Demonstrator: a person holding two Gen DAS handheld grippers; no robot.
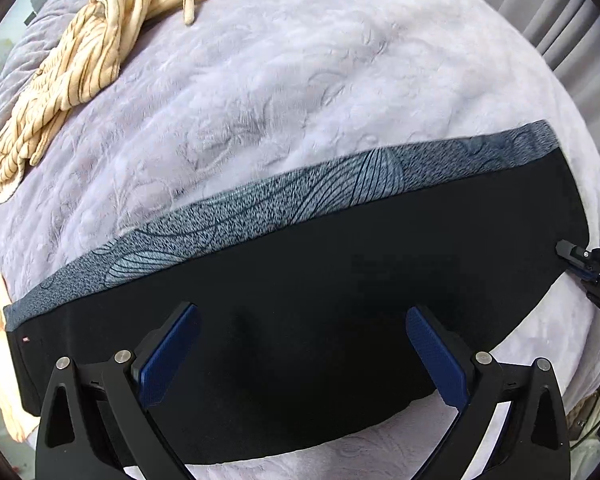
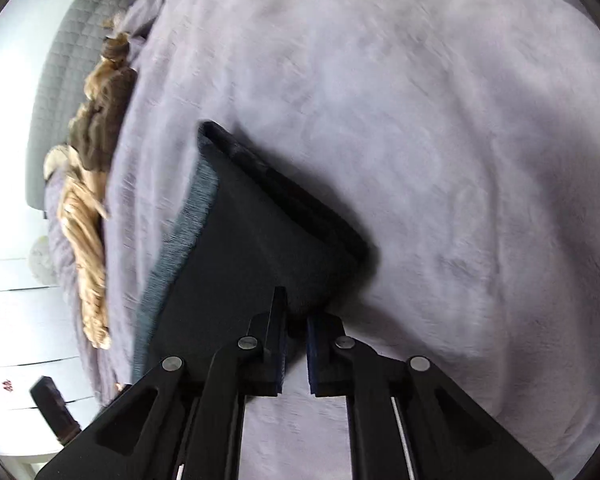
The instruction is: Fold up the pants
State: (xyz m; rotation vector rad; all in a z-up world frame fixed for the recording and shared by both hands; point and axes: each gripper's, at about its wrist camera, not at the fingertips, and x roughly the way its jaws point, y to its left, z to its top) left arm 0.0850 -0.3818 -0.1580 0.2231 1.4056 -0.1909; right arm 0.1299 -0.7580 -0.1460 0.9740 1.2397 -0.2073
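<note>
The black pants (image 1: pixel 320 300) lie folded lengthwise in a long strip on the lavender blanket (image 1: pixel 280 100), with a grey patterned band (image 1: pixel 284 196) along their far edge. My left gripper (image 1: pixel 303 320) is open above the middle of the strip, its blue pads wide apart. My right gripper (image 1: pixel 572 254) shows at the strip's right end. In the right wrist view the right gripper (image 2: pixel 297 320) is shut on the near corner of the pants (image 2: pixel 260 248), which stretch away to the upper left.
Cream striped clothes (image 1: pixel 76 64) lie bunched at the blanket's far left edge. They also show in the right wrist view (image 2: pixel 86 248) beside a brown garment (image 2: pixel 100 132). Grey curtains (image 1: pixel 560 12) hang at the right. A grey quilted headboard (image 2: pixel 64 92) stands at the left.
</note>
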